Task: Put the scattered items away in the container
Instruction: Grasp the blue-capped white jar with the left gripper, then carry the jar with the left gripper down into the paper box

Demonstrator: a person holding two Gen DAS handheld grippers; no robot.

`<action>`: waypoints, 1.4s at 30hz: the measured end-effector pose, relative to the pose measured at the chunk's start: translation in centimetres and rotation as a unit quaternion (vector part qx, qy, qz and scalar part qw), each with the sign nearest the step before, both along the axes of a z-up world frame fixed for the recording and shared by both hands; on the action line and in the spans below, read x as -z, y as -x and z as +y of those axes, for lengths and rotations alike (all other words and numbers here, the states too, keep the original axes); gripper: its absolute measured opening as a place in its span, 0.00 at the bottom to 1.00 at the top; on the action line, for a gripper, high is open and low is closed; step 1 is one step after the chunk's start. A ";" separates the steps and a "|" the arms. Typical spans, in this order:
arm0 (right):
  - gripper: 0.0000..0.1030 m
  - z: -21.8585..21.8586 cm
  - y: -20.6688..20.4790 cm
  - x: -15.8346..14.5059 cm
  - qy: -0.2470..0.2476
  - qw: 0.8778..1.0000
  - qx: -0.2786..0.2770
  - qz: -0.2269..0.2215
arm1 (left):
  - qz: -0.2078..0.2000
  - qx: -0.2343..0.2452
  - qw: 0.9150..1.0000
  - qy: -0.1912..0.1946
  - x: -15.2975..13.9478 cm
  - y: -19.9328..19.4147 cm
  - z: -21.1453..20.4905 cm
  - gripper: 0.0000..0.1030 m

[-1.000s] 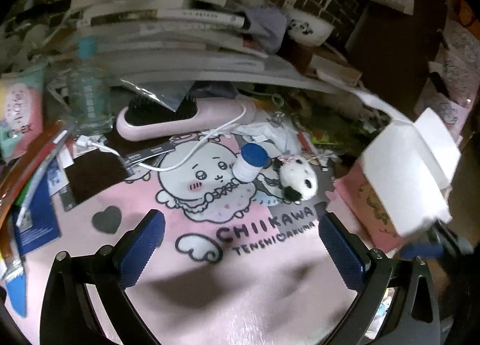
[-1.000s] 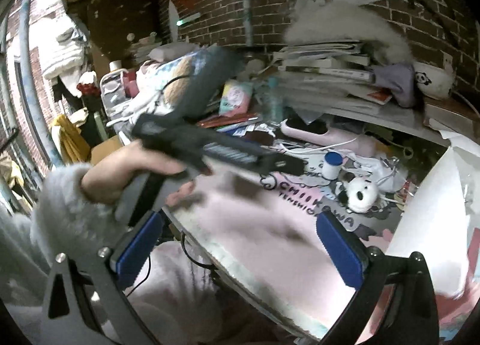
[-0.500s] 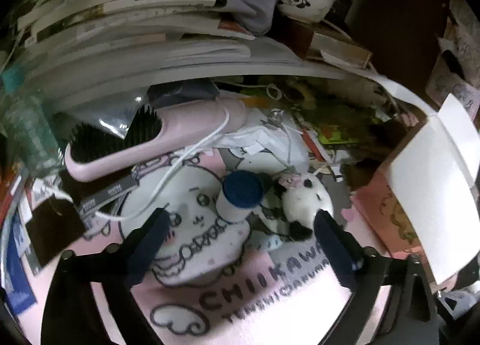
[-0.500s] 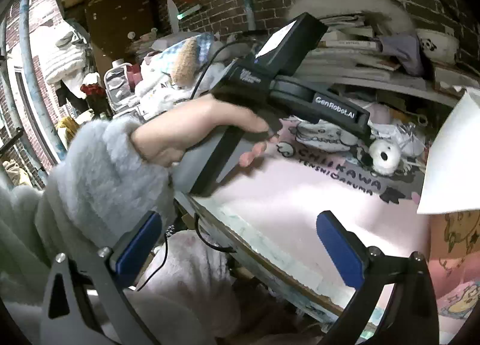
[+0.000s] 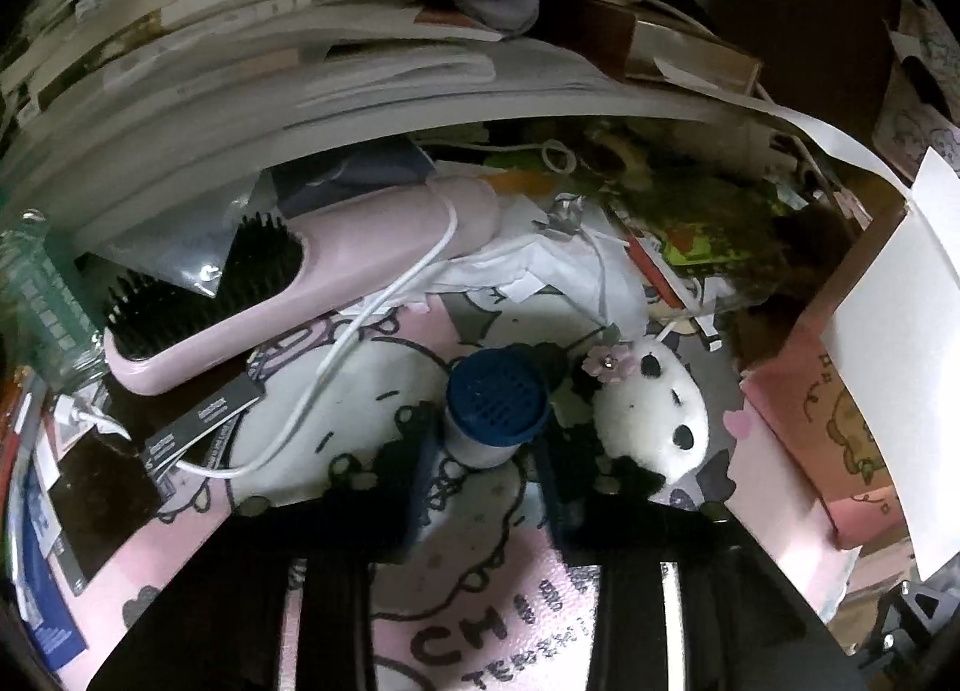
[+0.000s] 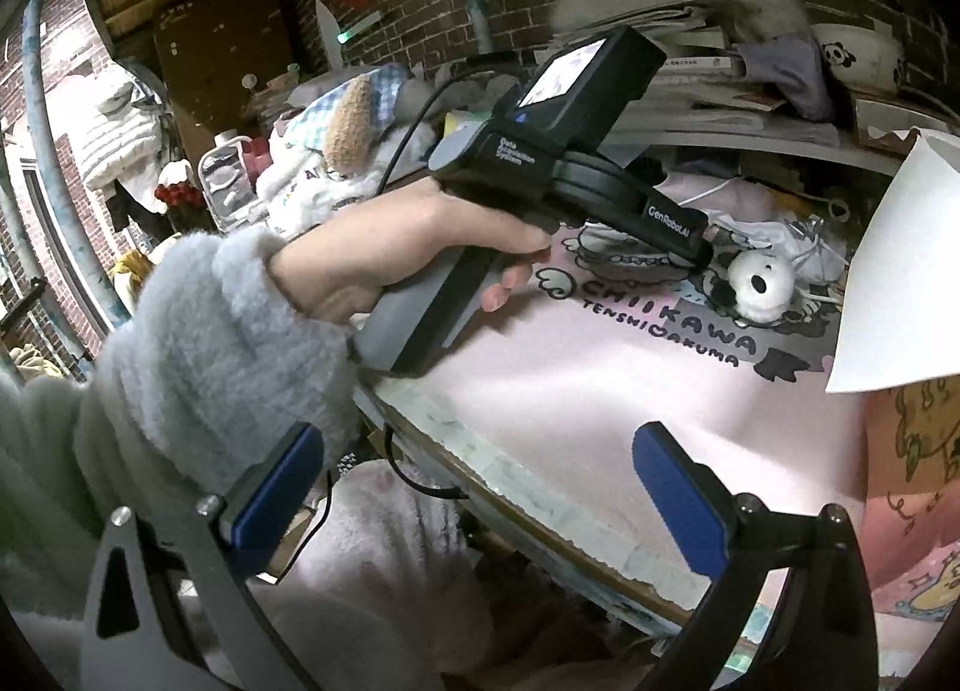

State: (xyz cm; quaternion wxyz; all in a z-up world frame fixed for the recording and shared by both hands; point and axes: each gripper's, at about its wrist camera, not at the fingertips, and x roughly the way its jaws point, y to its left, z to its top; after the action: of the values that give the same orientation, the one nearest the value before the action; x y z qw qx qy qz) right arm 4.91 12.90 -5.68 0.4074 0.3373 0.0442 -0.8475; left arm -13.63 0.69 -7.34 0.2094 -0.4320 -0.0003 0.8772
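— Left wrist view: what are you seeing that the other camera is missing?

— I'm looking down on a small bottle [image 5: 493,412] with a blue cap, standing on the pink mat [image 5: 480,619]. My left gripper [image 5: 485,466] is closing in around it, one finger [image 5: 414,487] on each side of the white body; whether the pads are pressing it yet, I cannot tell. A panda plush [image 5: 651,415] is lying just beside the bottle, and a pink hairbrush [image 5: 288,283] is resting farther back with a white cable [image 5: 360,331] trailing over it.

— And from the right wrist?

— From there my left hand [image 6: 414,253] is showing, wrapping the grey handle, with a fluffy sleeve [image 6: 198,343] behind it. The device is hiding the bottle in that view. My right gripper [image 6: 480,487] is hanging wide open near the table edge [image 6: 480,463], gripping nothing.

— The container?

— A pink box [image 5: 810,439] is sitting at the right, near the plush, its white flap [image 5: 894,343] standing up.
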 end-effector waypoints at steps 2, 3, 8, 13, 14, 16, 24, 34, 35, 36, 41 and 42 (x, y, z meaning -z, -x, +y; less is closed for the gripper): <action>1.00 0.1 0.1 0.0 0.002 1.000 0.002 -0.002 | -0.003 0.008 1.000 -0.001 -0.1 0.0 0.4 0.24; 1.00 0.1 0.2 0.0 0.003 1.000 0.004 -0.002 | -0.005 0.013 1.000 -0.001 -0.2 -0.1 0.6 0.24; 1.00 0.5 0.7 0.4 -0.002 1.000 0.023 -0.003 | 0.007 0.015 1.000 0.005 -1.9 -0.8 0.8 0.24; 1.00 1.0 1.7 1.0 -0.013 0.998 0.063 -0.009 | 0.034 0.036 0.999 -0.006 -5.4 -2.3 1.7 0.24; 1.00 1.3 2.0 1.1 -0.010 0.997 0.071 -0.015 | 0.038 0.046 0.998 -0.012 -6.2 -2.7 2.1 0.24; 1.00 1.8 2.4 1.3 0.001 0.996 0.084 -0.025 | 0.040 0.067 0.997 -0.027 -7.6 -3.2 3.0 0.24; 1.00 3.5 3.2 1.2 0.021 0.990 0.135 -0.030 | 0.058 0.170 0.982 -0.059 -12.3 -5.2 8.7 0.24; 1.00 3.7 2.5 0.9 0.039 0.989 0.141 -0.022 | 0.051 0.255 0.965 -0.043 -14.0 -6.1 15.4 0.24; 1.00 3.7 2.5 1.0 0.040 0.989 0.140 -0.023 | 0.048 0.260 0.964 -0.041 -14.1 -6.3 15.7 0.24; 1.00 3.8 2.5 1.0 0.042 0.989 0.141 -0.023 | 0.043 0.264 0.963 -0.039 -13.9 -6.3 16.2 0.24; 1.00 4.1 2.4 1.2 0.050 0.988 0.142 -0.027 | 0.013 0.289 0.957 -0.020 -12.7 -6.1 18.7 0.24; 1.00 4.2 2.4 1.1 0.052 0.988 0.142 -0.027 | 0.007 0.293 0.956 -0.016 -12.4 -6.1 19.1 0.24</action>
State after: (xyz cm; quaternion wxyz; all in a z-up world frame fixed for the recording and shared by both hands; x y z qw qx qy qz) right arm 2.56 17.08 -6.83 0.3009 0.3412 -0.0587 -0.8886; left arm -7.57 19.84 5.04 0.4639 -0.4033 0.1132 0.7806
